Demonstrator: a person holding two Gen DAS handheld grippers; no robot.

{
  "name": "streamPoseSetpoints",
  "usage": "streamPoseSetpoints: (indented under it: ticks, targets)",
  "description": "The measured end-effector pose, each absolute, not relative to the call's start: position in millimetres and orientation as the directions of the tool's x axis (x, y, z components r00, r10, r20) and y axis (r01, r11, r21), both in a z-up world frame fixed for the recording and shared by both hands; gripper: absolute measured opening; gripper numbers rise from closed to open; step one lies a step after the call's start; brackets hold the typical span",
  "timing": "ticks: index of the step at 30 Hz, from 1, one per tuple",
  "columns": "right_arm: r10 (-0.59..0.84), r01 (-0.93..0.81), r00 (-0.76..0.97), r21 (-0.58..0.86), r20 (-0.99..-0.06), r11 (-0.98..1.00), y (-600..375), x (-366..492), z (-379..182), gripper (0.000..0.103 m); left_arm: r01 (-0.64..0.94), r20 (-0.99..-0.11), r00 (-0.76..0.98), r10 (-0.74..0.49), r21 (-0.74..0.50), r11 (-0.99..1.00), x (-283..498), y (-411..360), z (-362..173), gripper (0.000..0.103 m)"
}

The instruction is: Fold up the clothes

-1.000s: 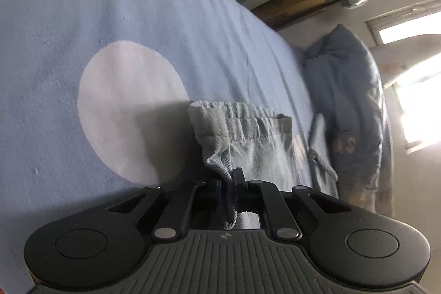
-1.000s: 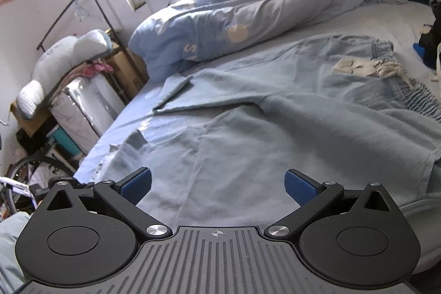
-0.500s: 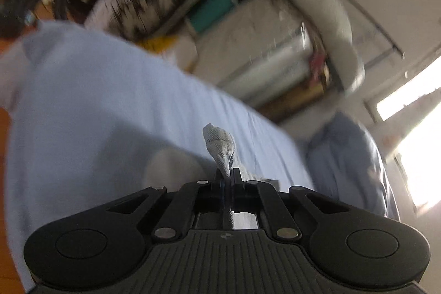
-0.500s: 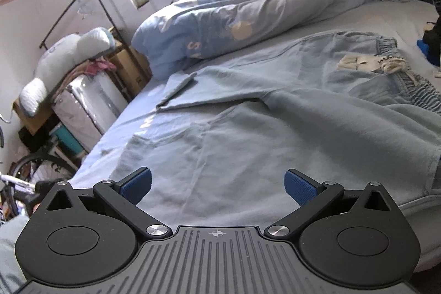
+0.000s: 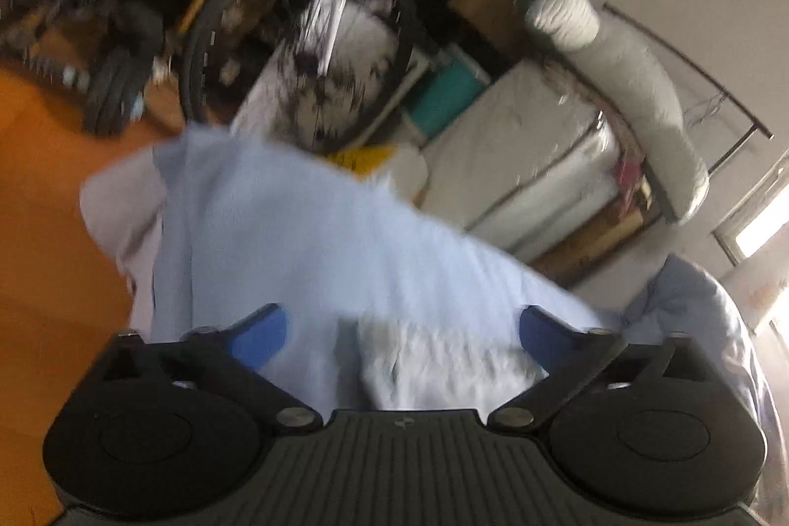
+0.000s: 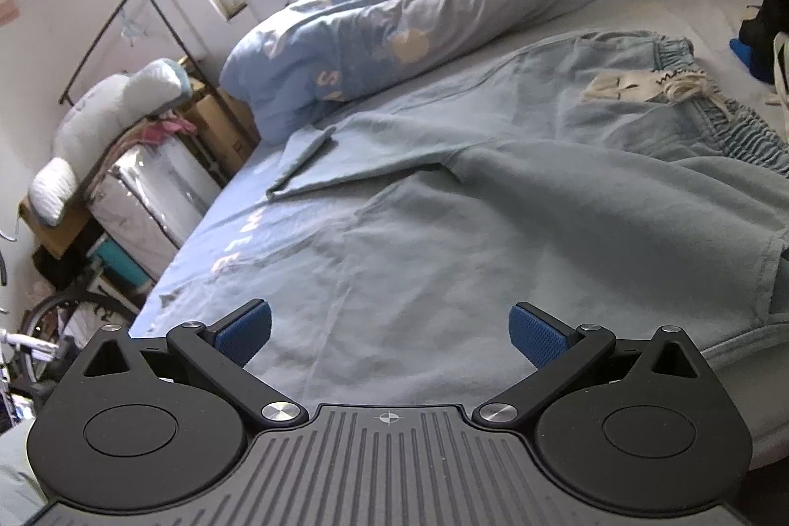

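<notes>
Light blue trousers [image 6: 493, 240] lie spread across the bed in the right wrist view, elastic waistband [image 6: 715, 117] at the far right and a trouser leg [image 6: 315, 166] reaching left. My right gripper [image 6: 389, 331] hangs open just above the near leg, holding nothing. The left wrist view is blurred by motion. There my left gripper [image 5: 402, 336] is open, and a crumpled trouser cuff [image 5: 444, 368] lies on the blue sheet between its blue pads [image 5: 261, 336], free of them.
A blue duvet [image 6: 394, 38] is heaped along the bed's far side. Dark clothes [image 6: 764, 13] sit at the right edge. Beyond the bed's end stand a bicycle [image 5: 305, 8], a wrapped mattress [image 5: 532, 161], boxes and a clothes rail [image 6: 123, 18]. Orange floor [image 5: 49, 230] shows left.
My left gripper has let go of the trouser cuff and opened, and its view has swung up toward the bicycle. The right gripper stayed open and drifted slightly over the trousers.
</notes>
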State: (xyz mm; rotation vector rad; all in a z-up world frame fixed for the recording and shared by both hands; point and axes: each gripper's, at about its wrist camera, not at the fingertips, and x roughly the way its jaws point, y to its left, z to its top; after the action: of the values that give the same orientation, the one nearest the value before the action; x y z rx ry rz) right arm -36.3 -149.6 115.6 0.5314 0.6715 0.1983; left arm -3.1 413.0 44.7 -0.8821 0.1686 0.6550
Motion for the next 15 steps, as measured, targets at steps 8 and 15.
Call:
streamPoseSetpoints:
  ticks: [8, 15]
  targets:
    - [0.380, -0.055, 0.767, 0.536, -0.518, 0.842, -161.3, 5.6, 109.8, 0.103, -0.569, -0.320, 0.820, 0.475, -0.548, 0.613, 26.9, 380.4, 99.9, 0.103]
    - [0.418, -0.104, 0.761, 0.543, -0.496, 0.833, -172.8, 47.7, 105.4, 0.103, -0.451, -0.260, 0.885, 0.386, -0.266, 0.852, 103.8, 279.4, 147.9, 0.103]
